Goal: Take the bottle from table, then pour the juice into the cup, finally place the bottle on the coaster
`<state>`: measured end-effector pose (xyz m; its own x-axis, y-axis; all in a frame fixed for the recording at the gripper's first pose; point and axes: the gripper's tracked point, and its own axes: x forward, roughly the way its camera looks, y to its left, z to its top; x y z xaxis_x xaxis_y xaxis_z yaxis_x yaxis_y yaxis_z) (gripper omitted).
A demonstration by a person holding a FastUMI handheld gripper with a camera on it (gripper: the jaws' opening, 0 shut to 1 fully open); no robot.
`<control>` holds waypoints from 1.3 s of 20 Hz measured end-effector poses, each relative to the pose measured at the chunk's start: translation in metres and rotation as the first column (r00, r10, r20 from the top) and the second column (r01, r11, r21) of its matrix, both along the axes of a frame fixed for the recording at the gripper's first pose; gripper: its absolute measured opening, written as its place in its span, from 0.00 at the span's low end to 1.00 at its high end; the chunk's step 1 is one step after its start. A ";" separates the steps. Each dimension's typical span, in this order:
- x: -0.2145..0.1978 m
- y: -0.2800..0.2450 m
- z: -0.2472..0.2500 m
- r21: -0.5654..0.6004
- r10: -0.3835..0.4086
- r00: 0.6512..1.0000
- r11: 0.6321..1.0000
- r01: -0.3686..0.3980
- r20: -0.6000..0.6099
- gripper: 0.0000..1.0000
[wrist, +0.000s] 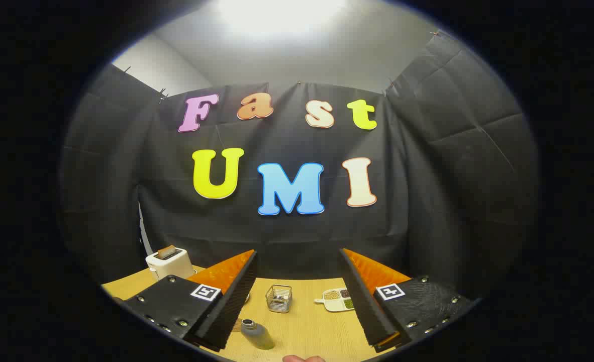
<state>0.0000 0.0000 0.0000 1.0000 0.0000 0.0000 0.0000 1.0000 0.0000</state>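
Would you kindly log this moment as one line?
phase: approach | claw: open, empty | bottle: upright on table, between fingers | wire basket: beyond

Handheld two-finger gripper [297, 291]: fingers spread wide apart, gripping nothing, held raised above the light wooden table [317, 327] and pointing level across it. A fingertip of the person's hand [303, 358] shows low at the table's near edge, between the fingers.

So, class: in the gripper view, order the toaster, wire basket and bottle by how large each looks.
Largest: toaster.
Bottle and wire basket look alike; the bottle sits nearer between the open tongs, so unranked.
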 end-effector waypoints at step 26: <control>0.004 0.029 -0.026 0.009 0.028 1.000 1.000 -0.028 0.002 0.97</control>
<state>0.0037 0.0288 -0.0257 0.9996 0.0283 0.0016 -0.0283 0.9996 0.0092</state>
